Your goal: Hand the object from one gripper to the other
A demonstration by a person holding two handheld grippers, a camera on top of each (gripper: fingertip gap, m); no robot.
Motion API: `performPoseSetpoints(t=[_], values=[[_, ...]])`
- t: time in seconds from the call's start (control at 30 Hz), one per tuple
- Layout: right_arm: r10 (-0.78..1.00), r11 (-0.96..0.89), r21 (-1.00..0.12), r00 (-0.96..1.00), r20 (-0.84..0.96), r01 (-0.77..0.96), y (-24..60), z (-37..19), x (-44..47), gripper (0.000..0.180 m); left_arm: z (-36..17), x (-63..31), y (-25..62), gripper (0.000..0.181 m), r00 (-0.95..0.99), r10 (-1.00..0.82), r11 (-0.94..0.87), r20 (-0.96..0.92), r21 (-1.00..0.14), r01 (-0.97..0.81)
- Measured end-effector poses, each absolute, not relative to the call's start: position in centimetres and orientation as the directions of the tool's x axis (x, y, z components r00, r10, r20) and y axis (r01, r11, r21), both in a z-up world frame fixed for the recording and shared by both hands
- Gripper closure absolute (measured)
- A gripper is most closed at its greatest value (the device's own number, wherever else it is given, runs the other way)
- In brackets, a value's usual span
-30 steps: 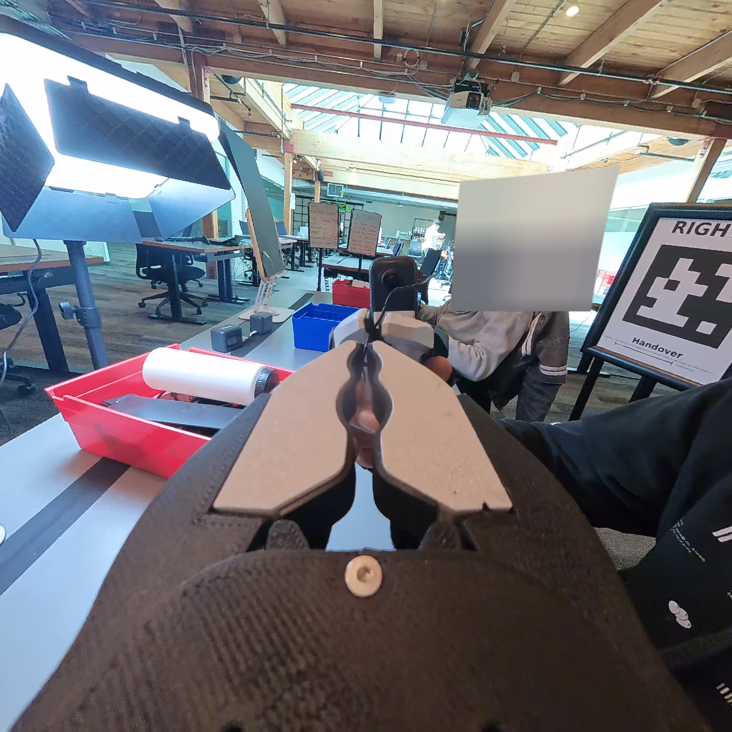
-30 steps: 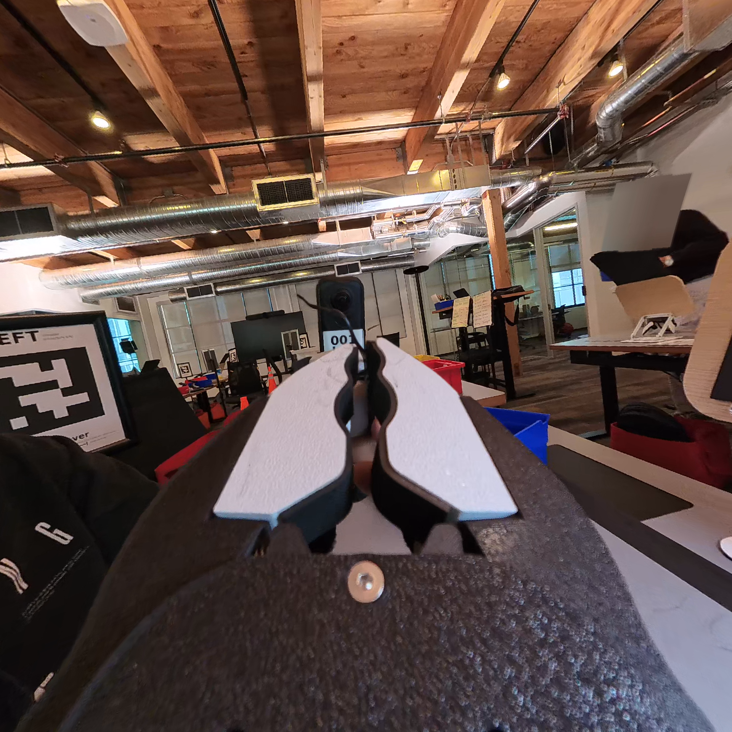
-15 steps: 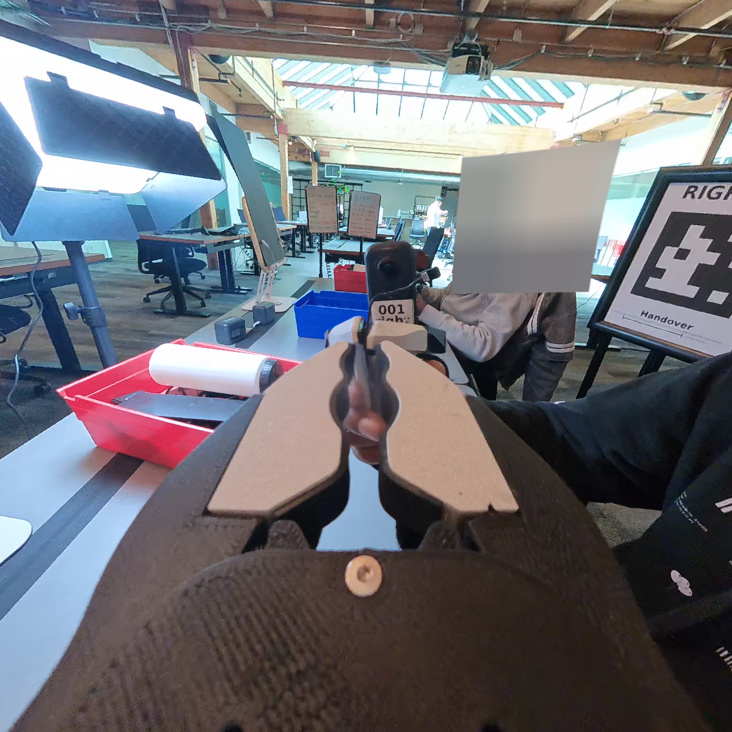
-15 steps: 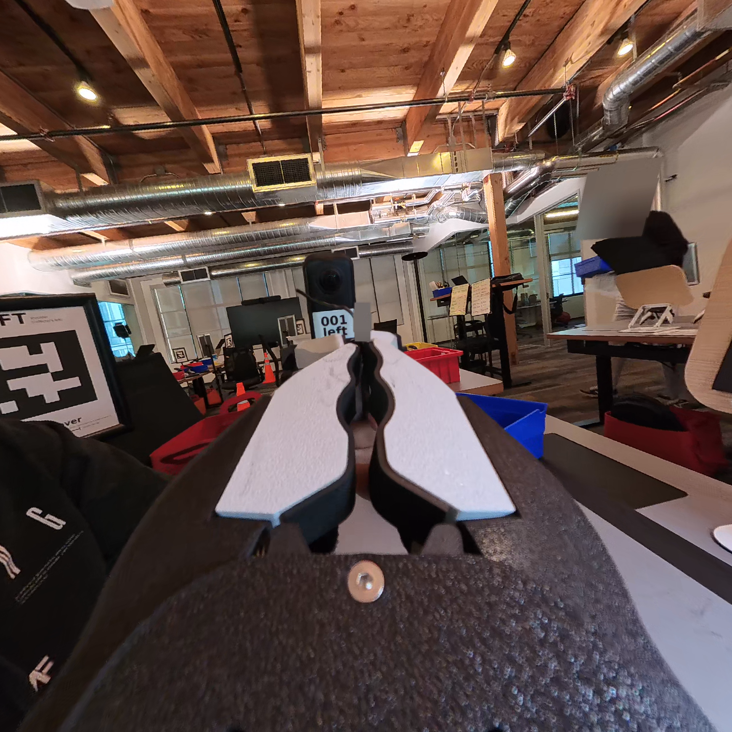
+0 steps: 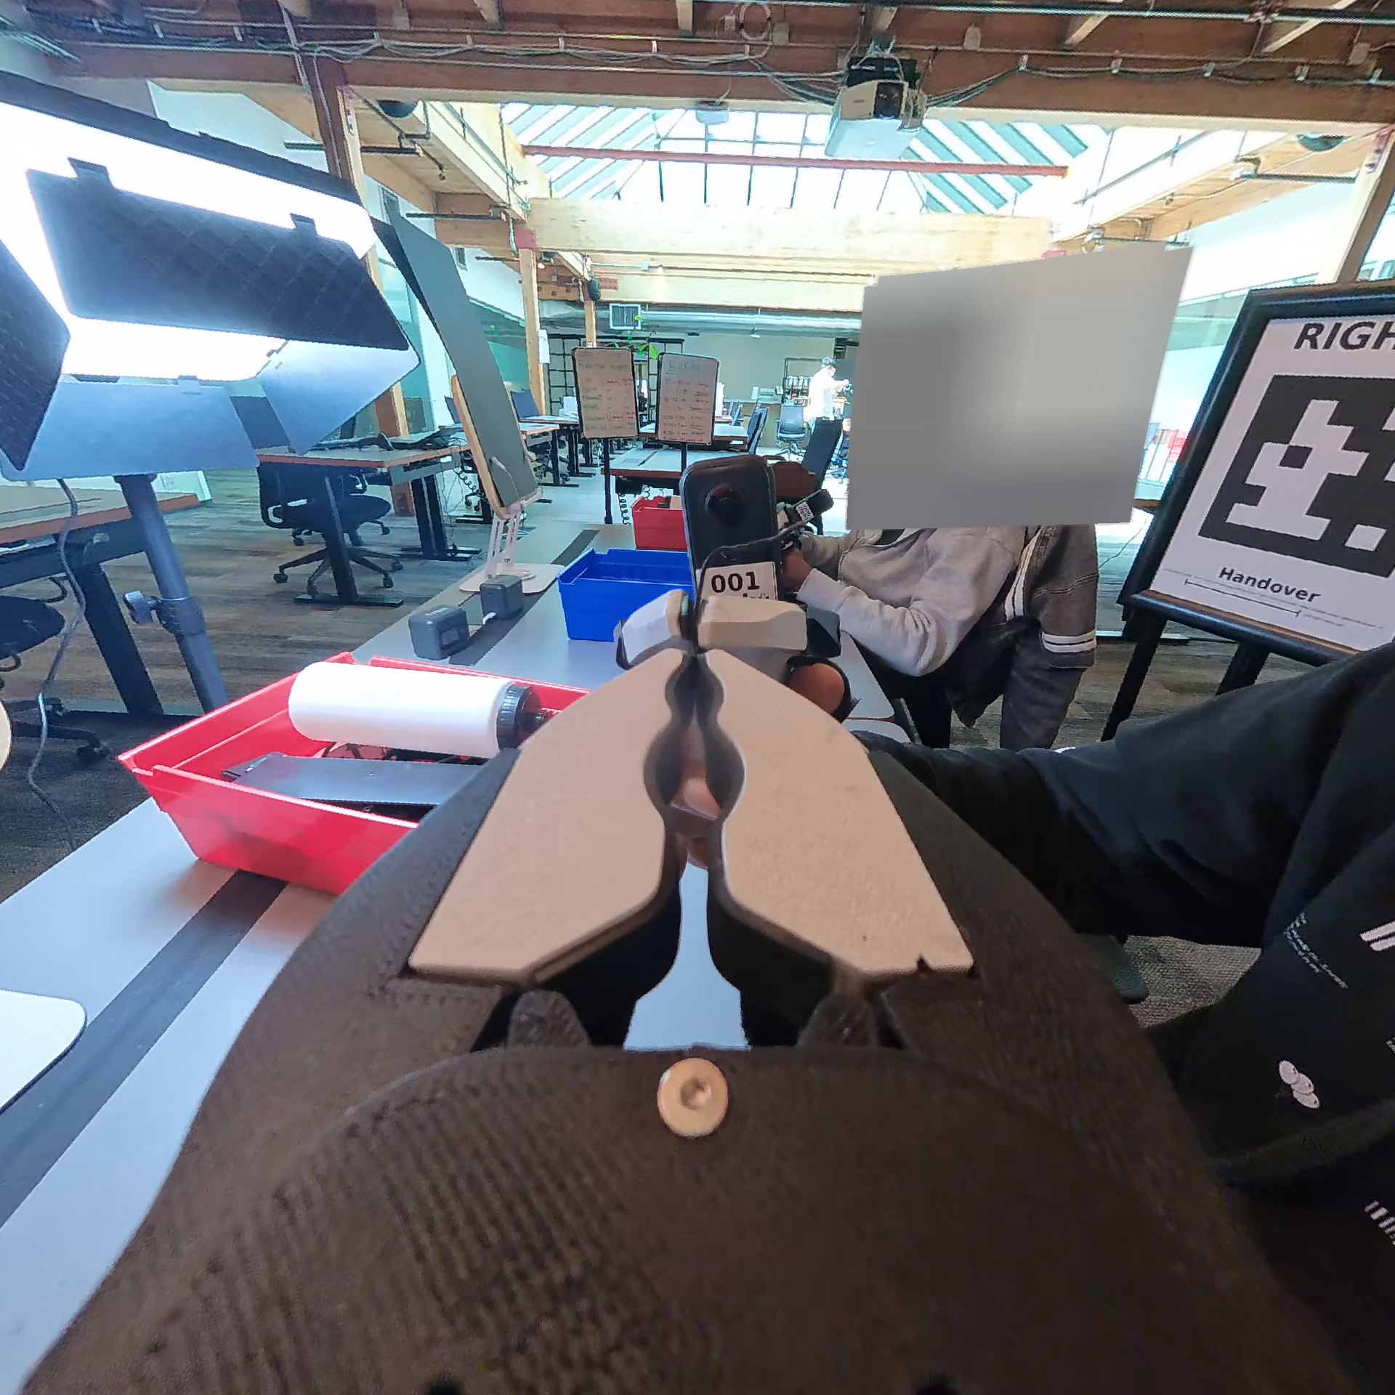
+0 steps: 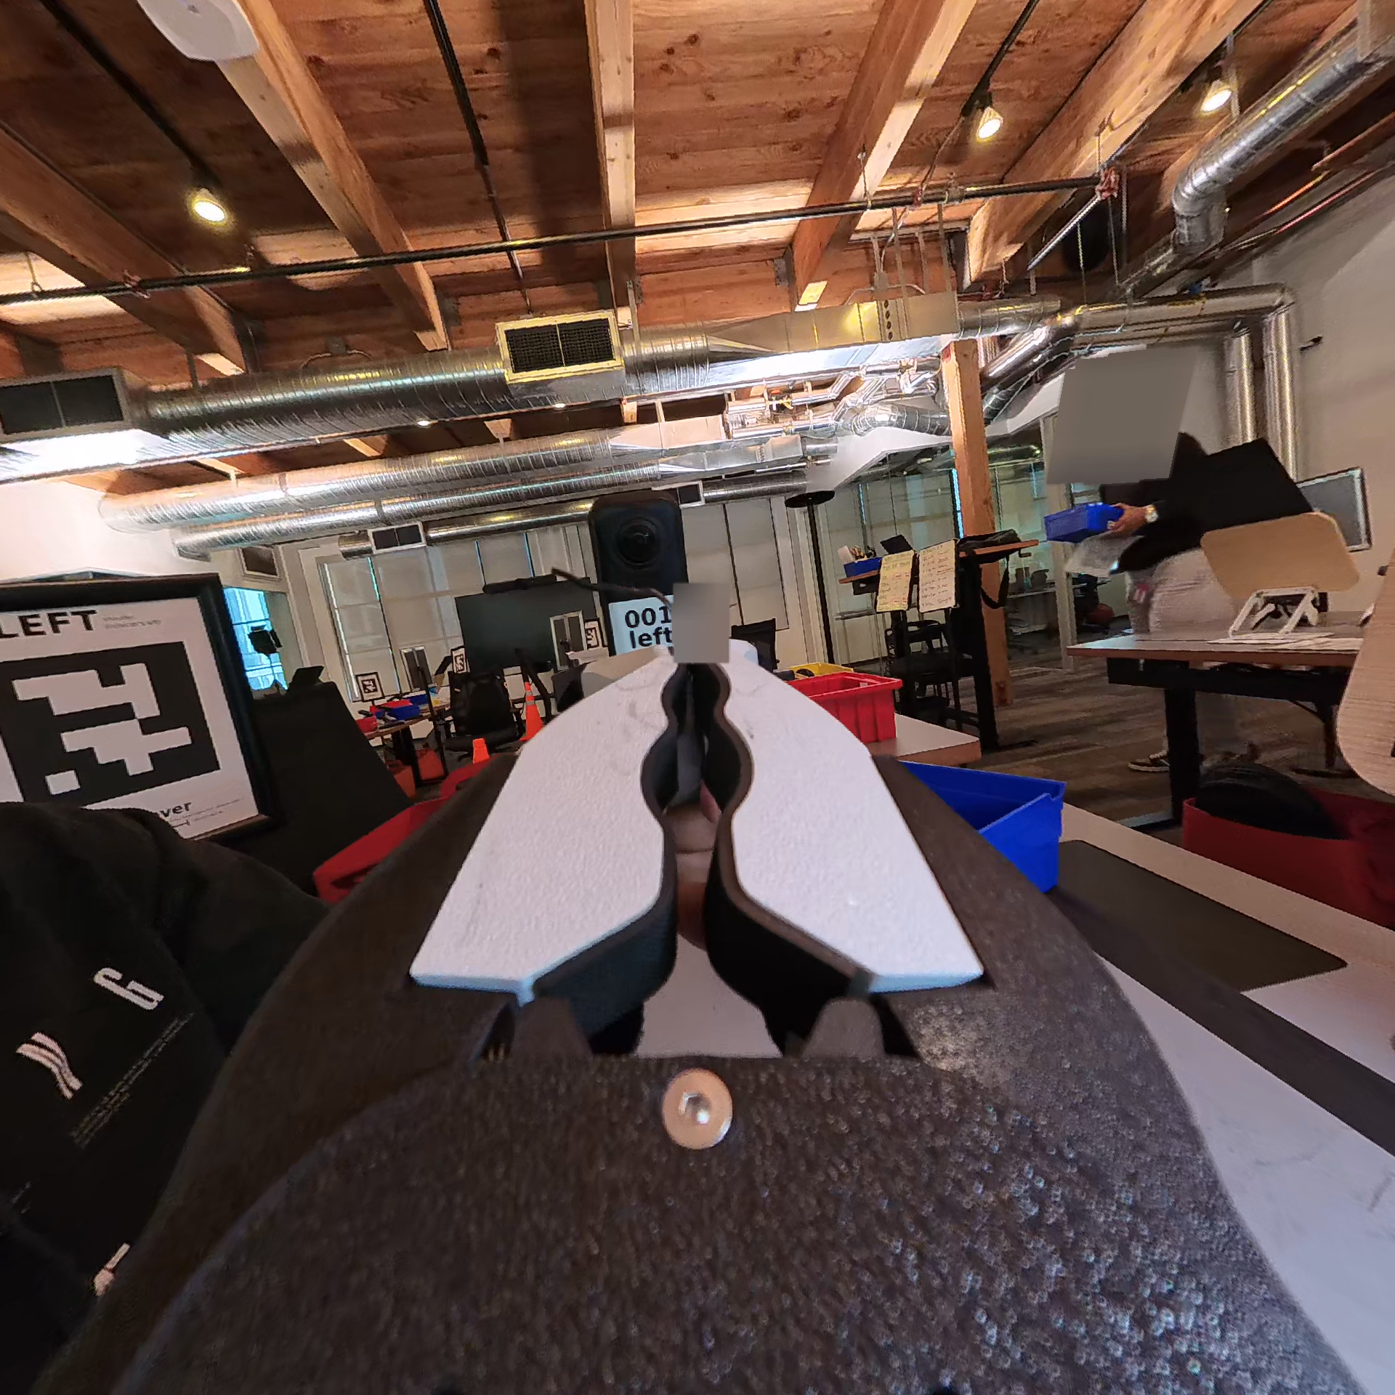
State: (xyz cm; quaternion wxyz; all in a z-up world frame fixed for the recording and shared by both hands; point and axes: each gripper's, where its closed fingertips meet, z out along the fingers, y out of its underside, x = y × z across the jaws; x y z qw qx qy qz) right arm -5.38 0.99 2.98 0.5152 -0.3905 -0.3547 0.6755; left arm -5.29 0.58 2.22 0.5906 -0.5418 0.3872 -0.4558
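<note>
My left gripper [image 5: 693,668], with its pale grey finger plates on a black textured body, has its jaws drawn almost together, only a thin wavy slit between them. In that slit sits a thin dark flat object [image 5: 683,743], seen edge-on, but I cannot tell what it is or whether the plates truly pinch it. Straight ahead, tip to tip with mine, is my right gripper [image 5: 698,630], its black camera [image 5: 728,521] standing above it.

From the right wrist view the picture mirrors: the right gripper's white plates are closed to a narrow slit at their tips [image 6: 693,675], and the same thin dark piece [image 6: 687,755] runs down the gap. The left gripper's black camera [image 6: 636,540] rises just beyond those tips. So the object lies between the two grippers where their tips meet, held up off the grey table [image 5: 90,928].

On that table to my left is a red plastic bin [image 5: 264,815] holding a white cylindrical bottle with a dark cap [image 5: 400,709]; a blue plastic bin [image 5: 604,596] sits farther back. A black sleeve [image 5: 1132,815] reaches in from the right.
</note>
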Motion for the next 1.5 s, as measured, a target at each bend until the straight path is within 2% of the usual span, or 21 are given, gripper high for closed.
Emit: performPoseSetpoints(t=[0.2, 0.3, 0.33, 0.47, 0.53, 0.87, 1.13, 1.23, 1.5], values=[[0.974, -0.212, -0.882, -0.161, -0.157, -0.421, 0.94, 3.04, -5.38, 0.179, 2.26, -5.35, 0.67, 0.181, 0.286, -0.957, -0.017, 0.055, -0.991, 0.132], [0.975, -0.211, -0.884, -0.159, -0.157, -0.418, 0.95, 2.92, -5.47, 0.178, 2.01, -5.06, 0.51, 0.165, 0.259, -0.962, -0.057, 0.089, -0.990, 0.129], [0.975, -0.211, -0.884, -0.159, -0.157, -0.417, 0.94, 2.89, -5.50, 0.178, 1.87, -4.95, 0.47, 0.165, 0.253, -0.963, -0.064, 0.094, -0.990, 0.123], [0.975, -0.208, -0.891, -0.158, -0.157, -0.404, 0.88, 2.62, -5.77, 0.179, 1.85, -4.98, 0.60, 0.179, 0.257, -0.962, -0.059, 0.090, -0.990, 0.128], [0.972, -0.219, -0.890, -0.169, -0.163, -0.399, 0.81, 2.54, -5.82, 0.179, 1.68, -4.98, 0.59, 0.180, 0.258, -0.963, -0.055, 0.083, -0.992, 0.113], [0.977, -0.197, -0.892, -0.161, -0.142, -0.407, 0.75, 2.87, -5.50, 0.174, 1.79, -5.20, 0.54, 0.181, 0.261, -0.963, -0.048, 0.073, -0.994, 0.101], [0.977, -0.197, -0.891, -0.160, -0.142, -0.408, 0.75, 2.89, -5.49, 0.179, 1.76, -4.96, 0.43, 0.180, 0.270, -0.962, -0.021, 0.047, -0.995, 0.101], [0.975, -0.200, -0.895, -0.171, -0.141, -0.398, 0.54, 2.76, -5.65, 0.179, 1.69, -4.76, 0.47, 0.170, 0.294, -0.956, 0.004, 0.020, -0.997, 0.082], [0.970, -0.217, -0.898, -0.186, -0.156, -0.382, 0.39, 2.52, -5.94, 0.178, 1.42, -4.76, 0.47, 0.180, 0.294, -0.956, 0.007, 0.009, -0.999, 0.051]])
